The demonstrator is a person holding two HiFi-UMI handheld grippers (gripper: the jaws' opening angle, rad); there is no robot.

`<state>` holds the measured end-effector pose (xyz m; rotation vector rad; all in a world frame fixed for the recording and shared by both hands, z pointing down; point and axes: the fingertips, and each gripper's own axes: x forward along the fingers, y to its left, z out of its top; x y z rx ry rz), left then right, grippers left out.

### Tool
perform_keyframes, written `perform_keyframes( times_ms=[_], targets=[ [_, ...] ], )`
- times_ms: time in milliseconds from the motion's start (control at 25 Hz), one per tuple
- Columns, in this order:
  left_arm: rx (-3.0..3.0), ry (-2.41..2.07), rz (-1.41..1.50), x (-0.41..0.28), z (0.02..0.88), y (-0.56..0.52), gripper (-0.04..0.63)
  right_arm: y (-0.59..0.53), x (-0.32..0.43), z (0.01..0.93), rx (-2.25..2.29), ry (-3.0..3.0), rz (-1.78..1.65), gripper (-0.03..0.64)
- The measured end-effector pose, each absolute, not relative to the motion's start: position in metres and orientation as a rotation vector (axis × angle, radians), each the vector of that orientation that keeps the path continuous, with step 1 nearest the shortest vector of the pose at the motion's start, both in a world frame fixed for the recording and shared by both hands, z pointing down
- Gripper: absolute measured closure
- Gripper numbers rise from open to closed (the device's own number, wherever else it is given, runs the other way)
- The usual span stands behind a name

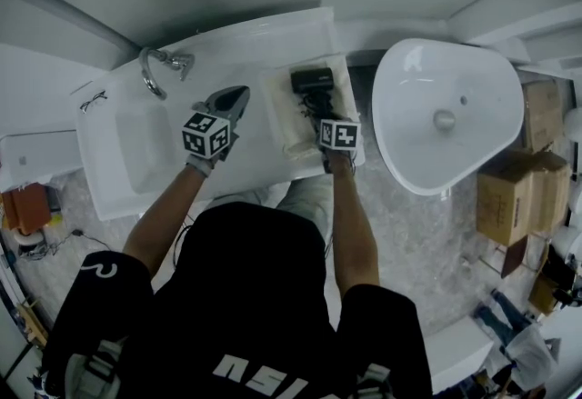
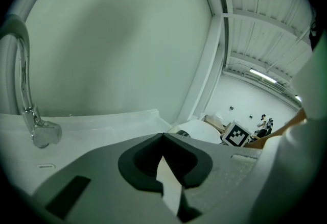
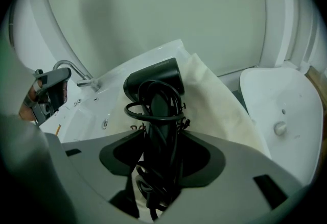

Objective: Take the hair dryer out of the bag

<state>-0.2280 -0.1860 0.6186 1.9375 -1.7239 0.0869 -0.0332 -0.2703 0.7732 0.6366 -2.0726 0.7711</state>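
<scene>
Hair dryer (image 3: 153, 82) on its bag (image 3: 225, 105), beside the sink (image 1: 145, 156)
Faucet (image 1: 155, 70) stands left of the bag. Right gripper (image 3: 159, 167) has its jaws wide apart astride the cord-wrapped handle; left gripper (image 2: 166, 141) has its jaws together.

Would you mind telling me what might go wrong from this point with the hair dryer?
1. The right gripper stands open astride the hair dryer, whose cord loops loosely round it; closing may pinch cord only, and the dryer could slip.
2. The left gripper is shut, away from the cream bag, so the unheld bag may drag along.
</scene>
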Motion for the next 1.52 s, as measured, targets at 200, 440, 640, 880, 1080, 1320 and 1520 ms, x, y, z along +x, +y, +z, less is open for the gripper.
perform_keyframes(
  times_ms=[200, 440, 640, 880, 1080, 1320, 1520],
  targets=[
    [1.954, -1.719, 0.066, -0.225, 0.613, -0.185, 0.597, -0.269, -0.032, 0.76, 0.642, -2.104, 0.775, 0.373],
    [1.989, -1.71, 0.045, -0.223, 0.6, -0.181, 0.597, -0.266, -0.024, 0.722, 0.721, -2.191, 0.763, 0.373],
    [2.045, -1.692, 0.054, -0.219, 0.586, -0.175, 0.597, -0.266, -0.018, 0.675, 0.819, -2.283, 0.727, 0.397],
    [2.111, -1.669, 0.063, -0.212, 0.568, -0.164, 0.597, -0.253, -0.008, 0.616, 0.908, -2.374, 0.65, 0.432],
    [2.179, -1.644, 0.06, -0.201, 0.552, -0.161, 0.597, -0.244, 0.003, 0.577, 0.975, -2.457, 0.56, 0.487],
    [2.249, -1.617, 0.026, -0.184, 0.525, -0.154, 0.596, -0.223, 0.02, 0.538, 1.047, -2.509, 0.468, 0.595],
    [2.305, -1.598, 0.03, -0.171, 0.513, -0.146, 0.596, -0.204, 0.028, 0.521, 1.058, -2.547, 0.428, 0.62]
  ],
)
